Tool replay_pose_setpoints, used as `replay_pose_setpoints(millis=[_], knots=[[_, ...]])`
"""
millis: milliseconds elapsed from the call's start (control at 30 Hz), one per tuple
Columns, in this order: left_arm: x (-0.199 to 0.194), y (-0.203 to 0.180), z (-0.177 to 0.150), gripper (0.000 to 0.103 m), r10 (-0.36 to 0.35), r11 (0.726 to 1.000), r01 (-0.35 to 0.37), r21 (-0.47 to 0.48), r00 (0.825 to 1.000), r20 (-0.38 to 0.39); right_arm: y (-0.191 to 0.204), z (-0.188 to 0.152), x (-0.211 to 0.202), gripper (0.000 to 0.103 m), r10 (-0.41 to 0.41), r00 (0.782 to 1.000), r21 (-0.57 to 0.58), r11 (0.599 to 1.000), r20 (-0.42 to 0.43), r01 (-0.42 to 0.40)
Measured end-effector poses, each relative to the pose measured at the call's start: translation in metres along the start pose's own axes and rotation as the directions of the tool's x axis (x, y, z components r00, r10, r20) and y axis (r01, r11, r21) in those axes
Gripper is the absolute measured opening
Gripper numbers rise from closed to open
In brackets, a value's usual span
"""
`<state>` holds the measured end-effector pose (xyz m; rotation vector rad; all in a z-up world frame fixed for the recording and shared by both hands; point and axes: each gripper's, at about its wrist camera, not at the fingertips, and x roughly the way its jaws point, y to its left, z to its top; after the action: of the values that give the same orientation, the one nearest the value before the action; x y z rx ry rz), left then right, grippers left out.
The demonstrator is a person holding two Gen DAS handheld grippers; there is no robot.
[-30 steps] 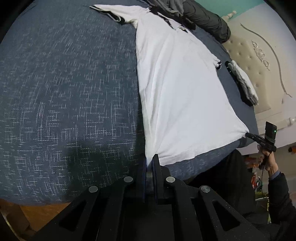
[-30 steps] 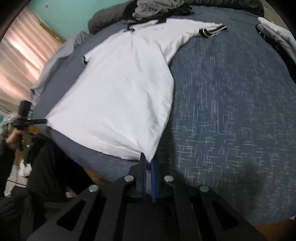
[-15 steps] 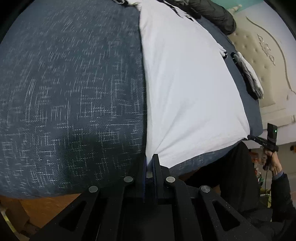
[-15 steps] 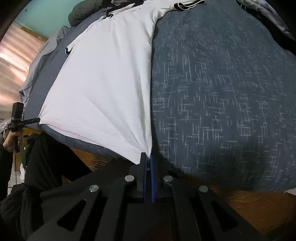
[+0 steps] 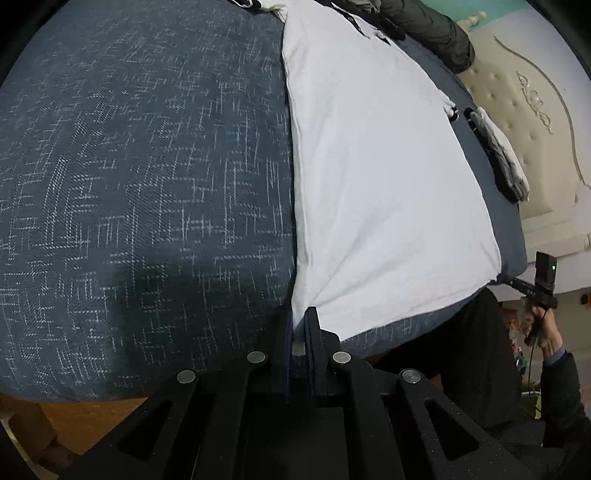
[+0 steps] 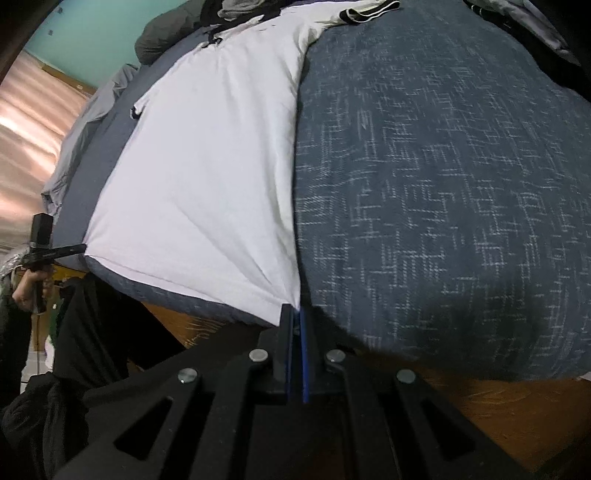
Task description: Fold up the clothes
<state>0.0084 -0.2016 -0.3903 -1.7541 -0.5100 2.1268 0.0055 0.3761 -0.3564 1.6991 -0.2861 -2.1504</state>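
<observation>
Two grippers are pinching the bottom corners of a white shirt (image 5: 376,177): the left gripper (image 5: 301,317) one corner, the right gripper (image 6: 295,314) the other. That shirt is lying flat on a blue bed (image 5: 147,184). Dark clothes (image 5: 432,29) are piling near the collar, and folded clothes (image 5: 498,155) are lying beside the headboard (image 5: 535,129).

We see dim, even indoor light in both views. The white cotton polo shirt (image 5: 384,177) is the brightest patch, without glare. A soft dark shadow falls on the navy woven bedspread (image 5: 147,192) near each camera. Fisheye bending bulges the bed, corners go black, and the far edges look slightly soft.
</observation>
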Motion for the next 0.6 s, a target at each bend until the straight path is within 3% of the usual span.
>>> replay_pose_setpoints(millis=[100, 233, 267, 433, 600], knots=[[-0.006, 0.003, 0.001, 0.027, 0.003, 1.000, -0.003, -0.011, 1.000, 0.009, -0.002, 0.003, -0.004, 0.008, -0.003, 1.000, 0.005, 1.000, 0.018, 0.003], [-0.032, 0.012, 0.006, 0.037, 0.058, 0.998, -0.058, -0.004, 0.997, 0.045, -0.002, 0.014, -0.024, 0.028, 0.006, 0.998, 0.005, 1.000, 0.068, -0.006], [-0.039, 0.014, 0.011, 0.038, 0.064, 0.998, -0.064, -0.006, 0.996, 0.062, -0.002, 0.019, -0.031, 0.029, 0.004, 0.996, 0.002, 1.000, 0.086, -0.004], [-0.058, 0.018, 0.057, 0.047, 0.060, 0.998, -0.056, -0.029, 0.986, 0.154, -0.003, 0.066, -0.046, 0.035, 0.003, 0.986, 0.032, 0.999, 0.168, -0.008], [-0.037, 0.001, 0.119, 0.047, 0.050, 0.998, -0.041, -0.046, 0.975, 0.217, 0.000, 0.124, -0.034, 0.035, 0.014, 0.976, 0.073, 0.997, 0.219, -0.031]])
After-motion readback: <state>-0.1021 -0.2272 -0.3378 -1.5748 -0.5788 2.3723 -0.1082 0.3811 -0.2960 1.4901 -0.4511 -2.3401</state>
